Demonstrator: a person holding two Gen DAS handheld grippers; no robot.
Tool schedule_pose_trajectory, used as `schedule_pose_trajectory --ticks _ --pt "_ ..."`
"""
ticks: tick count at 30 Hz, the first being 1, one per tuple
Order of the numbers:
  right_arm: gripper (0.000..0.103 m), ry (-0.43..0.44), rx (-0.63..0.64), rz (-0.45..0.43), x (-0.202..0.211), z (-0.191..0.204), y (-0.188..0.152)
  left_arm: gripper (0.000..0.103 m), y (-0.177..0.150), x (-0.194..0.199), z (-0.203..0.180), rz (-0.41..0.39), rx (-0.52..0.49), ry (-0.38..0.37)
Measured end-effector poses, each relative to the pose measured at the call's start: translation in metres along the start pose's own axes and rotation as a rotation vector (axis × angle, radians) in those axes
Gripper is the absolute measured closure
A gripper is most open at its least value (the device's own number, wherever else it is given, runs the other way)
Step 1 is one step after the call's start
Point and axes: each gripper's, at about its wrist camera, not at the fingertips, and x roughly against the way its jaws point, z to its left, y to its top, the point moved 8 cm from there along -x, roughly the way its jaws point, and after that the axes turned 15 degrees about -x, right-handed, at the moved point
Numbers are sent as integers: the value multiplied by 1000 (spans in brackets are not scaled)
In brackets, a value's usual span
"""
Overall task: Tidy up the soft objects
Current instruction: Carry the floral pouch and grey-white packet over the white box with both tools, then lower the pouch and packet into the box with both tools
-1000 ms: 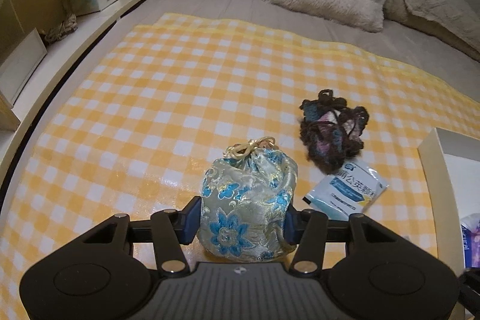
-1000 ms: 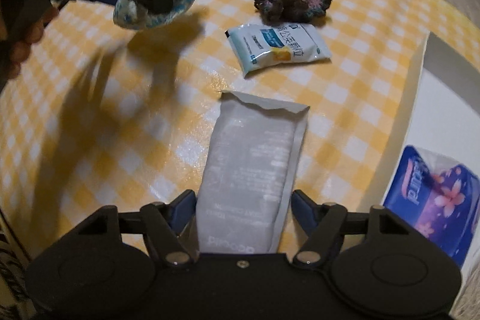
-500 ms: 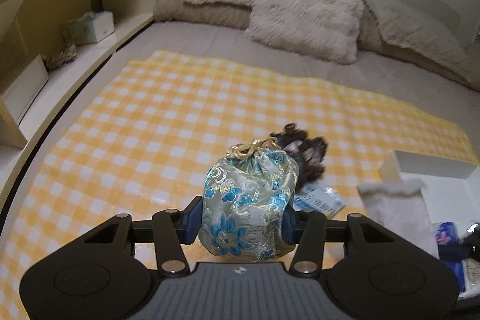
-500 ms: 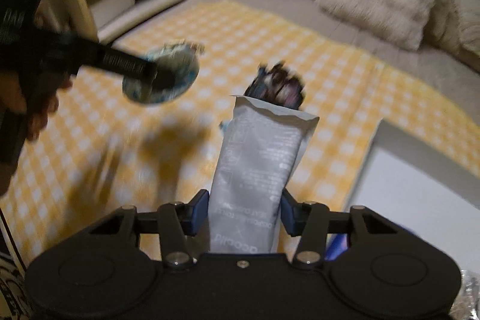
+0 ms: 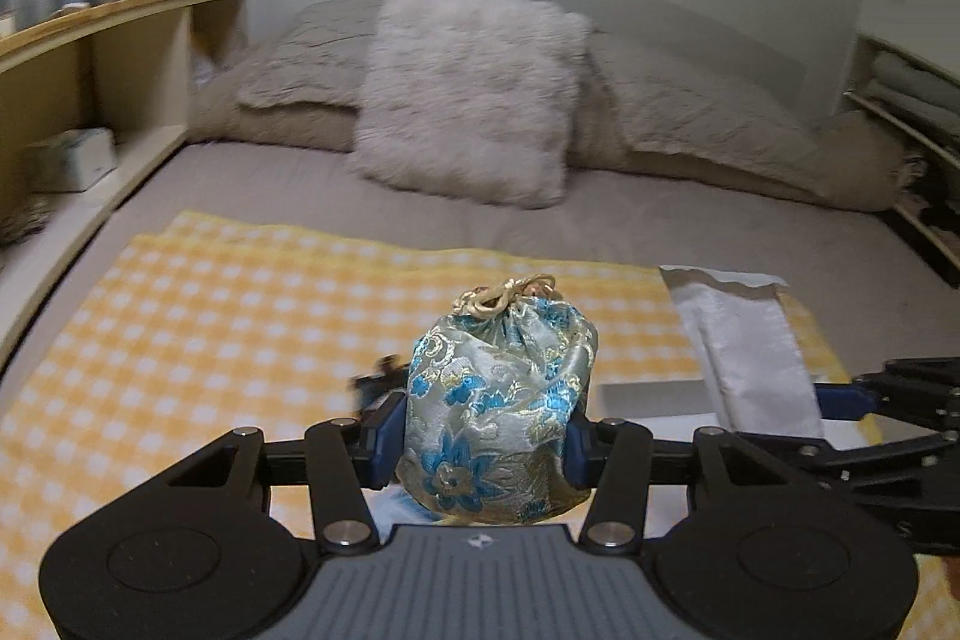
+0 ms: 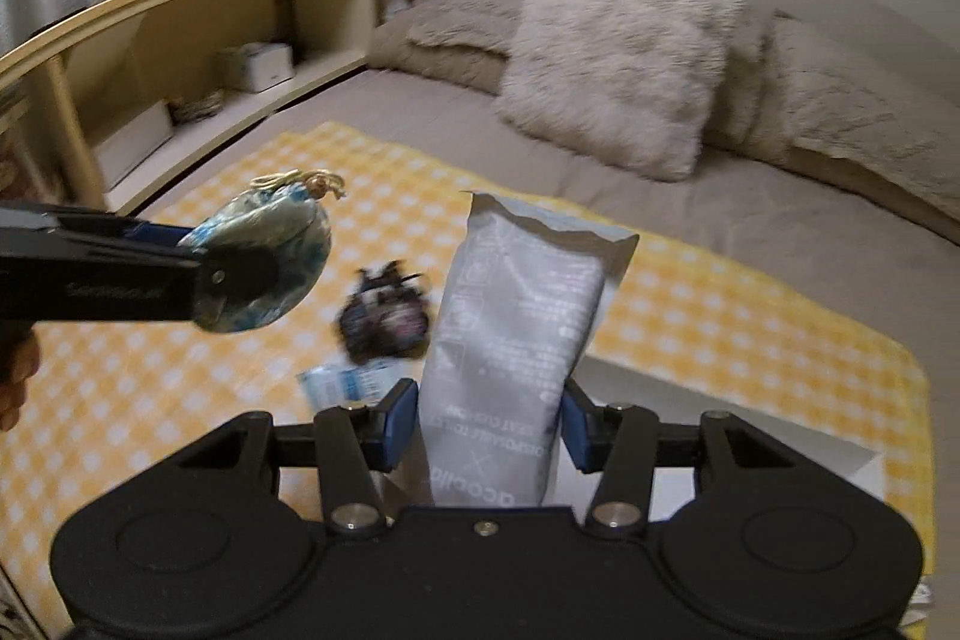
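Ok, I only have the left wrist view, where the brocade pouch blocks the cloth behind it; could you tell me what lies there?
Observer: A dark crocheted piece lies on the checked cloth, with a blue-and-white sachet just nearer the camera.
Operator: Thank you. Is the grey packet gripped on both sides?
Observer: Yes, both fingers of the right gripper press the grey packet, which stands upright, lifted clear of the cloth.

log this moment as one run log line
left gripper: holds brocade pouch | right gripper: holds grey packet | both above checked cloth
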Motion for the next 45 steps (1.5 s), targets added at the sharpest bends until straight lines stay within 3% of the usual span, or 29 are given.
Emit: schedule_pose_trajectory --ticks 12,24,30,36,45 --pt "52 -216 -133 19 -1 -129 -17 52 5 -45 -85 18 -32 -164" --pt "52 -326 -196 66 1 -216 -47 52 1 -92 -177 57 -83 -340" --pt "51 -368 -148 43 -13 -231 -45 52 -3 -122 -200 63 -61 -384" --pt "51 -322 -100 -7 -30 -226 -37 52 -8 -150 -213 99 -31 -408" --pt "51 -313 45 126 -64 -224 -62 52 -18 -172 -213 147 -3 -431"
